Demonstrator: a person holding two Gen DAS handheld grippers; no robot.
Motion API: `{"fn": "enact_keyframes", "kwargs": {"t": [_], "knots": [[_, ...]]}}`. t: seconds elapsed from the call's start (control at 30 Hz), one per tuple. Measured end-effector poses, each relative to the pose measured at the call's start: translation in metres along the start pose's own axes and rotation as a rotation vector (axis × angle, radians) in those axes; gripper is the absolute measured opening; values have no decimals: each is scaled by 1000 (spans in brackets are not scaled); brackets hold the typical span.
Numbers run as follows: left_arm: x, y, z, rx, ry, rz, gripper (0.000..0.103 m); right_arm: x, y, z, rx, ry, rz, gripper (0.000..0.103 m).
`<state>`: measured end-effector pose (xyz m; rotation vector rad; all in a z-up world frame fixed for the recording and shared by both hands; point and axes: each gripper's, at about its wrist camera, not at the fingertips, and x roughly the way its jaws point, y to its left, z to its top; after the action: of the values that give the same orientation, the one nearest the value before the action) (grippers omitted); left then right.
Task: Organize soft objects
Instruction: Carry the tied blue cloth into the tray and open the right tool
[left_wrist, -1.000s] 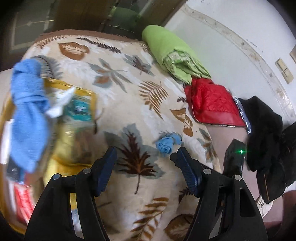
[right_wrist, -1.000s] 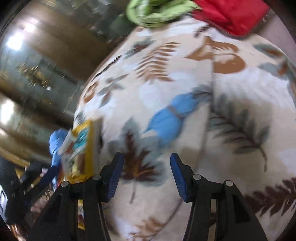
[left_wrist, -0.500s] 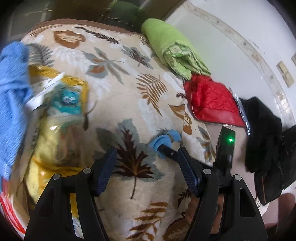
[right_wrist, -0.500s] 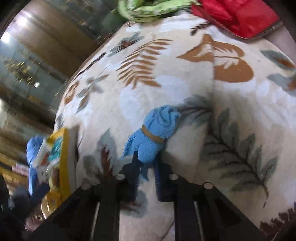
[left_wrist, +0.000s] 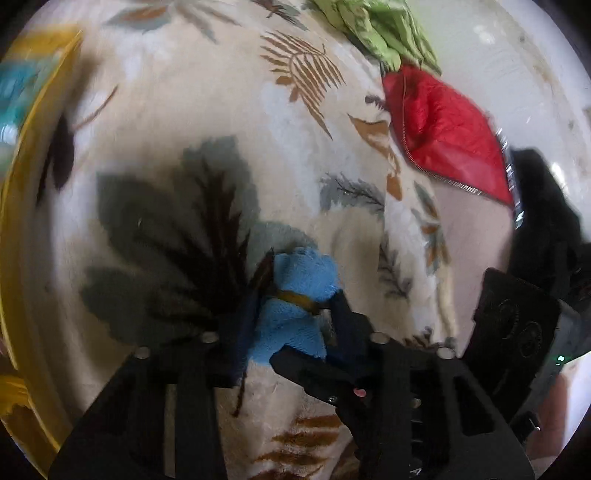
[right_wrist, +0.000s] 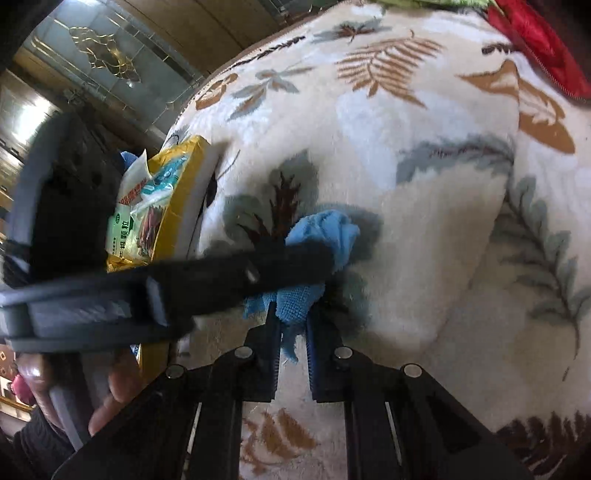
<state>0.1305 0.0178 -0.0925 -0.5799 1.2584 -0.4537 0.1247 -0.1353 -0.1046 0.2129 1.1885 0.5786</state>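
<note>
A small blue cloth roll (left_wrist: 295, 295) with a brown band (left_wrist: 297, 300) lies on the leaf-patterned blanket (left_wrist: 207, 110). My left gripper (left_wrist: 295, 314) has its fingers closed against both sides of the roll. My right gripper (right_wrist: 291, 328) is shut on the roll's frayed tail end (right_wrist: 291, 306). In the right wrist view the left gripper's finger (right_wrist: 236, 273) crosses in front of the roll (right_wrist: 325, 232). In the left wrist view the right gripper's finger (left_wrist: 314, 369) reaches in from the lower right.
A yellow box (right_wrist: 177, 192) of snack packets (right_wrist: 136, 218) sits at the left, also in the left wrist view (left_wrist: 22, 184). A red quilted pouch (left_wrist: 447, 136), a green bundle (left_wrist: 384, 33) and black clothing (left_wrist: 546, 206) lie along the wall.
My left gripper has moved down and right onto the blue roll and closed on it. My right gripper keeps its hold on the roll's tail.
</note>
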Motion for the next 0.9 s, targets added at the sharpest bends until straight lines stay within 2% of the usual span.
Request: {"fn": "enact_keyframes", "kwargs": {"t": [0.03, 0.17, 0.3, 0.43, 0.5, 0.67, 0.77, 0.9], "knots": [[-7, 2, -1, -17, -15, -8, 32, -1, 4, -1, -12, -2, 1, 10], [-42, -9, -13, 14, -80, 6, 31, -13, 29, -3, -56, -31, 42, 10], [-105, -17, -34, 36, -205, 23, 31, -31, 70, -7, -148, -67, 113, 10], [-163, 0, -46, 13, -312, 43, 31, -31, 115, -1, -219, -62, 196, 11], [-181, 15, -43, -24, -341, 46, 31, -24, 136, 6, -252, -51, 208, 11], [-197, 54, -31, -98, -371, 34, 31, 9, 171, 24, -298, 3, 163, 13], [-193, 65, -23, -112, -376, 25, 31, 15, 173, 27, -304, 7, 114, 14], [-192, 70, -24, -107, -393, 34, 32, 26, 165, 31, -248, 34, 112, 16]]}}
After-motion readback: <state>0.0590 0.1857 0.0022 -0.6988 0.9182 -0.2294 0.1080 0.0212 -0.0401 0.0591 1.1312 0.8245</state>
